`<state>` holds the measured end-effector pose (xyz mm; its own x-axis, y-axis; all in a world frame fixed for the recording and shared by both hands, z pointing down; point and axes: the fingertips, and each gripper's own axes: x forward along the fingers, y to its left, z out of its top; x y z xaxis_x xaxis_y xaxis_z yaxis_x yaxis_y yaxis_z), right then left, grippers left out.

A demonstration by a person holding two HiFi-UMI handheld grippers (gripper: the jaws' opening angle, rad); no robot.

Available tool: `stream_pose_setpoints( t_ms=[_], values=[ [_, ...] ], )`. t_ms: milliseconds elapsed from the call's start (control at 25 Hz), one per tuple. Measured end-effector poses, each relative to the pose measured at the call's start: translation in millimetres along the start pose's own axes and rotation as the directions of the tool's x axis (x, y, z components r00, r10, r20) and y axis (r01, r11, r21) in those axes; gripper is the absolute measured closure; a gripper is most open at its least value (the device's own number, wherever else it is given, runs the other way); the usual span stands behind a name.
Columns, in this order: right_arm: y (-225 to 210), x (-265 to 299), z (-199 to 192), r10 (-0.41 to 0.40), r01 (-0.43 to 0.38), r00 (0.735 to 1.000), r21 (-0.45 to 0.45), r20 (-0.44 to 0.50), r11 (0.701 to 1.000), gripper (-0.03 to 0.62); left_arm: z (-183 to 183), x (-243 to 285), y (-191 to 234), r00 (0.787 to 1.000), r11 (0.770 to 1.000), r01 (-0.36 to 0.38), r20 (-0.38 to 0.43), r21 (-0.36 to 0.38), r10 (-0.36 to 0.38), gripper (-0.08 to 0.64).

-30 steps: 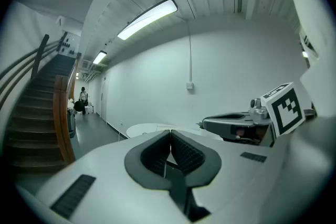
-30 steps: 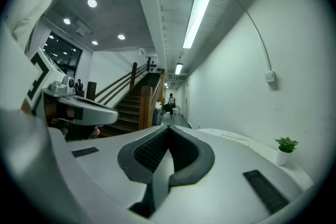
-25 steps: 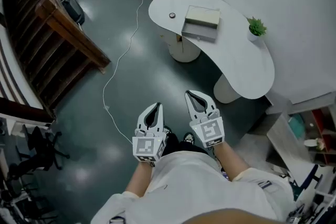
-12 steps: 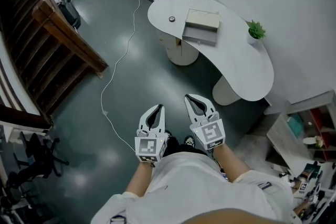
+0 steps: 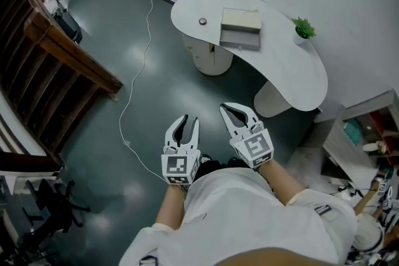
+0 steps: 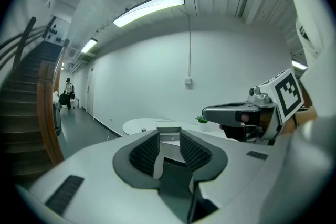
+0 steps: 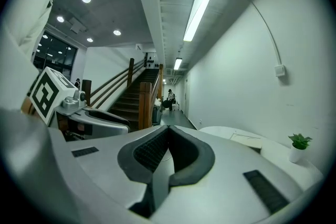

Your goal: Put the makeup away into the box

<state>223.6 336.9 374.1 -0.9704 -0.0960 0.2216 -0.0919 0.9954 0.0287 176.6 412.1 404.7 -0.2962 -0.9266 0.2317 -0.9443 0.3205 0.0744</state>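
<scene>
A flat grey box (image 5: 240, 28) lies on the white curved table (image 5: 280, 68) far ahead, and a small dark round item (image 5: 202, 21) sits beside it to the left. Both grippers hang over the dark floor in front of my body, well short of the table. My left gripper (image 5: 188, 121) has its jaws apart and opening, with nothing between them; in the left gripper view (image 6: 169, 136) the box (image 6: 169, 129) shows far off through the gap. My right gripper (image 5: 226, 108) is shut and empty, its pads meeting (image 7: 168, 129).
A small potted plant (image 5: 303, 29) stands at the table's right end. A wooden staircase (image 5: 56, 53) runs along the left, and a white cable (image 5: 134, 90) trails across the floor. Cluttered shelves (image 5: 368, 140) fill the right edge, and an office chair (image 5: 47, 209) stands at lower left.
Both grippers have moved forward toward the table. The left gripper's jaws, shut in the earlier frames, now stand apart. The right gripper stays shut.
</scene>
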Motion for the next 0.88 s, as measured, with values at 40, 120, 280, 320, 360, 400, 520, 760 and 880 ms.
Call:
stream_pose_setpoints(
  t_ms=[40,120,280,320,360,400,520,760,880],
  values=[
    [5.3,7.4,-0.6,-0.002,0.002,1.0,0.001,-0.004,1.0,0.594,-3.5,-1.4,10.8,1.0,1.0,0.002,-0.004,0.003,-0.002,0.437],
    [12.4,25.0,-3.2,-0.002,0.002,1.0,0.001,-0.01,1.0,0.594,-10.0,-0.5,32.7,1.0,1.0,0.0,-0.025,0.002,0.0,0.437],
    [10.5,50.8,-5.6,0.002,-0.001,0.999,0.024,-0.046,1.0,0.594,-12.7,8.6,57.5,0.999,0.999,-0.019,-0.035,-0.042,0.018,0.437],
    [7.6,57.9,-6.8,0.002,0.0,0.999,0.026,-0.051,1.0,0.594,-15.7,12.6,62.4,0.999,0.998,-0.022,-0.043,-0.051,0.02,0.437],
    [3.8,65.5,-7.6,0.002,-0.001,0.999,0.029,-0.052,1.0,0.594,-18.6,18.0,67.2,0.998,0.998,-0.024,-0.053,-0.054,0.021,0.437],
    [-1.2,73.5,-7.7,0.003,-0.001,0.999,0.03,-0.052,1.0,0.594,-20.3,24.5,71.9,0.998,0.998,-0.024,-0.063,-0.052,0.021,0.437],
    [-23.9,99.7,-3.4,-0.005,0.006,0.999,0.034,-0.039,0.999,0.594,-13.8,50.1,88.2,0.997,0.999,-0.027,-0.068,-0.035,0.025,0.437],
    [-90.5,161.3,10.9,-0.006,0.005,1.0,0.045,0.005,0.999,0.594,11.8,125.7,125.7,0.997,0.999,-0.048,-0.067,0.001,0.048,0.437],
    [-124.9,196.1,22.5,0.007,-0.008,1.0,0.056,0.01,0.998,0.594,31.4,167.3,138.2,0.997,0.999,-0.04,-0.064,0.003,0.04,0.437]
  ],
)
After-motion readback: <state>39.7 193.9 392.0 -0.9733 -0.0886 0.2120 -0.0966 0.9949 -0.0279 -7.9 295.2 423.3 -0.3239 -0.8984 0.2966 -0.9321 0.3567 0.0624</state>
